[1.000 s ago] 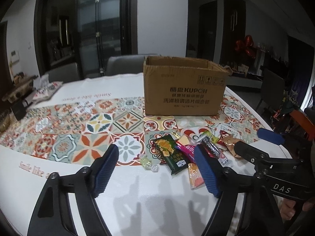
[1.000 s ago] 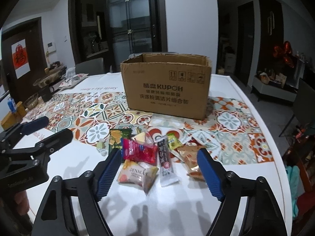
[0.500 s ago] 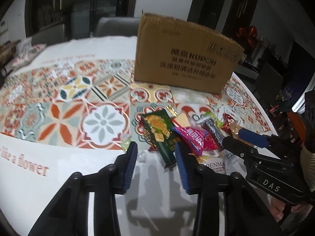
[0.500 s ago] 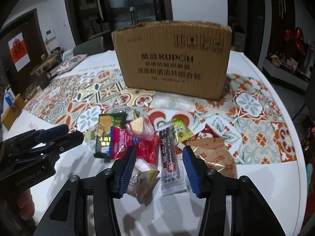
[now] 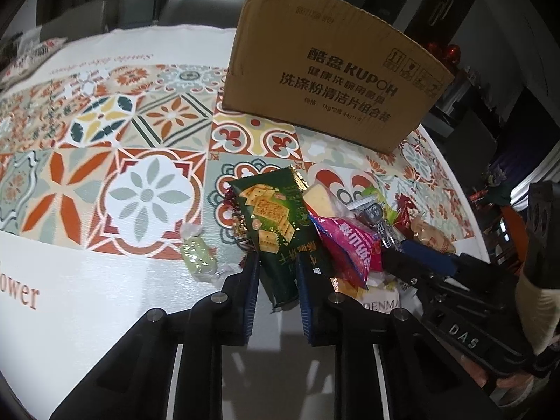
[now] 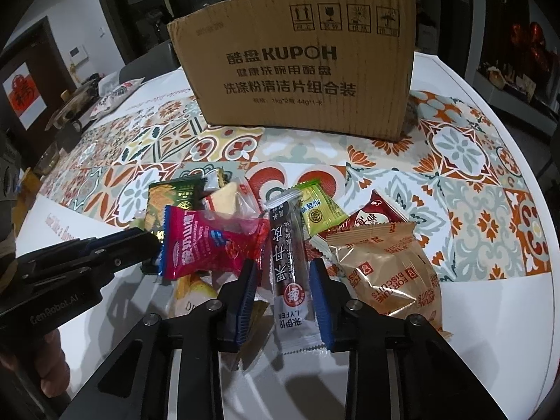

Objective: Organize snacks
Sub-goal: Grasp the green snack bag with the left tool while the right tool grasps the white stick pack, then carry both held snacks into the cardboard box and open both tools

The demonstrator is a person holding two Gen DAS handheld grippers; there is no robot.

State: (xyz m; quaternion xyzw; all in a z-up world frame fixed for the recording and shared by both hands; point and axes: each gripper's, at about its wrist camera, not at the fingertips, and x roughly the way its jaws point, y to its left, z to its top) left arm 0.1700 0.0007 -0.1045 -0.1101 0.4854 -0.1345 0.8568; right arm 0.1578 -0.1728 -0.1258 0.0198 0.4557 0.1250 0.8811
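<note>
The left gripper (image 5: 277,273) has its blue pads on either side of the near end of the green cracker packet (image 5: 276,224), closed onto it or very nearly so; contact on both sides looks likely but the packet's lower edge hides part of it. The right gripper (image 6: 284,280) brackets the long dark snack bar (image 6: 288,255) in the same way, its pads close against the wrapper's two long edges. Both packets belong to a small heap of snacks near the front edge of the desk (image 6: 490,315), on the white border of the patterned cloth and just onto the tiled print. In the heap, a pink-red packet (image 6: 210,245) lies between the green cracker packet and the dark bar, a clear bag with a pale yellow wedge (image 6: 227,199) sits behind it, a small lime-green sachet (image 6: 316,210) and a dark red packet (image 6: 374,213) lie further back, and a tan fortune-biscuit bag (image 6: 388,273) lies just to the right of the bar. A single pale green wrapped candy (image 5: 197,255) rests apart, to the left of the heap. Behind everything, toward the middle of the desk, stands an open brown cardboard box (image 6: 301,70) printed KUPOH.
</note>
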